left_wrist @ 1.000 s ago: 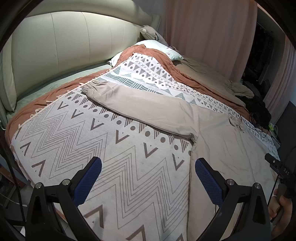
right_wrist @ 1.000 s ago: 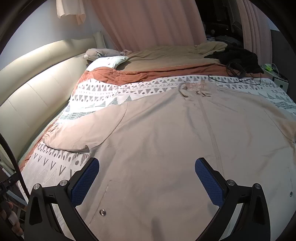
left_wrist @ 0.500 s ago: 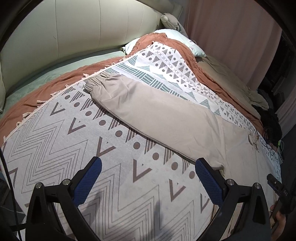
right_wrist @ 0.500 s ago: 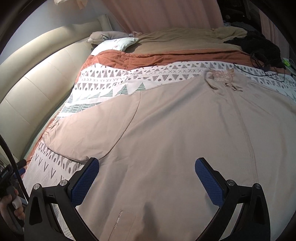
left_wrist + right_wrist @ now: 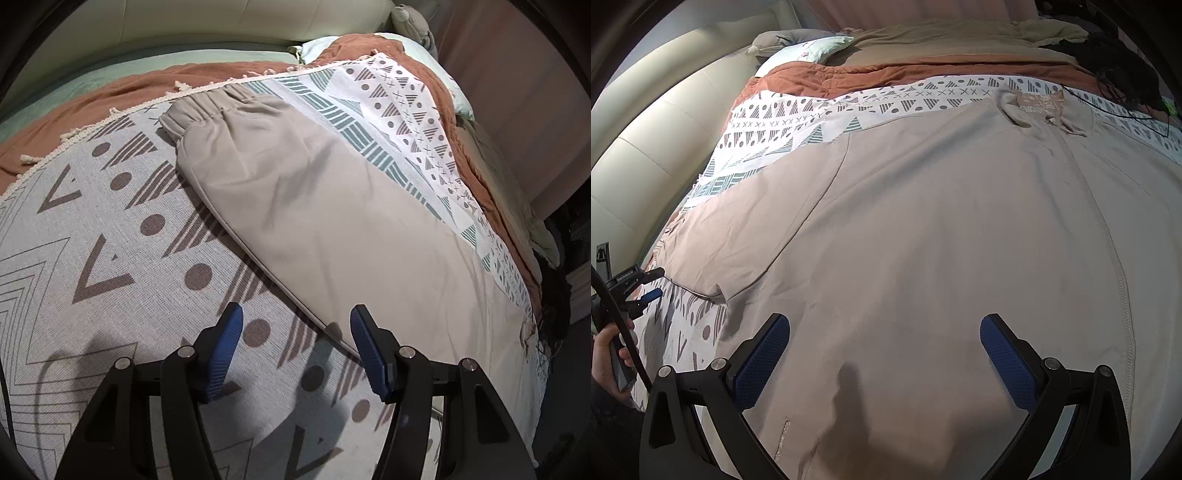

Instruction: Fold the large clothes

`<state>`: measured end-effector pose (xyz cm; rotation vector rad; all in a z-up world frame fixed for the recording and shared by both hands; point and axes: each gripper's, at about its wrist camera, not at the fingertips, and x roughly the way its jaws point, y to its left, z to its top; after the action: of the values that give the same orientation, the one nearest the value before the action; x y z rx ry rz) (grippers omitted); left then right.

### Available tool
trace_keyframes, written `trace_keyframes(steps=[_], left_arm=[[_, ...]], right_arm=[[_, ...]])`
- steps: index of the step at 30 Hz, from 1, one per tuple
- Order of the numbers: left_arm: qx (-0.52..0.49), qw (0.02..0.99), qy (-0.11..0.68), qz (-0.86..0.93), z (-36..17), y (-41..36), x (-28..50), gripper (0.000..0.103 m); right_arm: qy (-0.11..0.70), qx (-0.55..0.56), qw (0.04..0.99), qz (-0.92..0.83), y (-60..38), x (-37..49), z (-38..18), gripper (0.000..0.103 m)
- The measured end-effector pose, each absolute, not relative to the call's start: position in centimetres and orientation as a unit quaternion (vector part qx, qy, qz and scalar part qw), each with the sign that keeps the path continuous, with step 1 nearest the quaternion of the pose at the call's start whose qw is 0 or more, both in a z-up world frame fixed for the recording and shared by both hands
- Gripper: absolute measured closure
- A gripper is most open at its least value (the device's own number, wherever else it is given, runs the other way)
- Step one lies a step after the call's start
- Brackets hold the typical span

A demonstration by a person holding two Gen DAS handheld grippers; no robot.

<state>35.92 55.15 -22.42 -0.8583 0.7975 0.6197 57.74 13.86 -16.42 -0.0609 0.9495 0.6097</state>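
A large beige jacket (image 5: 942, 229) lies flat on the bed, collar (image 5: 1038, 107) at the far side. Its left sleeve (image 5: 317, 206) stretches out over the patterned blanket (image 5: 92, 258), elastic cuff (image 5: 199, 110) at the far left. My left gripper (image 5: 295, 343) is open, low over the blanket at the sleeve's near edge, holding nothing. It also shows at the left edge of the right wrist view (image 5: 646, 291). My right gripper (image 5: 884, 350) is wide open above the jacket's lower front and holds nothing.
A rust-brown quilt (image 5: 886, 74) and an olive cover (image 5: 960, 40) lie beyond the blanket. Pillows (image 5: 809, 46) sit by the padded headboard (image 5: 665, 122). Dark clothes and a cable (image 5: 1123, 85) lie at the far right.
Both grippers have come down closer to the bed. The left one has moved toward the sleeve and its jaws have narrowed. The right one has advanced over the jacket's body.
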Motion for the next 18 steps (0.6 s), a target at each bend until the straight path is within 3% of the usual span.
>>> trace_keyframes(steps=[3,4,5,6,9,11,18], left_arm=[[-0.4,0.79,0.359,0.294,-22.9,56.0,36.5,0.043],[-0.396,0.793,0.356,0.297,-22.9,56.2,36.8,0.043],[-0.389,0.796,0.354,0.3,-22.9,56.3,37.2,0.053],[-0.381,0.796,0.359,0.306,-23.0,56.4,37.6,0.067],[-0.372,0.797,0.363,0.307,-23.1,56.7,38.2,0.093],[-0.372,0.804,0.354,0.301,-22.2,56.6,38.3,0.095],[-0.331,0.852,0.32,0.248,-15.1,54.2,38.9,0.097]], right_arm=[[0.45,-0.028,0.842,0.296,14.1,57.8,-17.0,0.007],[0.453,-0.026,0.84,0.299,14.2,57.9,-17.2,0.015],[0.454,-0.023,0.837,0.303,14.2,57.9,-17.4,0.024],[0.456,-0.019,0.834,0.311,14.2,57.9,-17.5,0.028],[0.455,-0.021,0.827,0.328,14.7,57.8,-17.8,0.042],[0.459,-0.015,0.818,0.347,15.3,57.6,-17.8,0.046],[0.476,0.001,0.789,0.388,18.6,57.9,-18.1,0.047]])
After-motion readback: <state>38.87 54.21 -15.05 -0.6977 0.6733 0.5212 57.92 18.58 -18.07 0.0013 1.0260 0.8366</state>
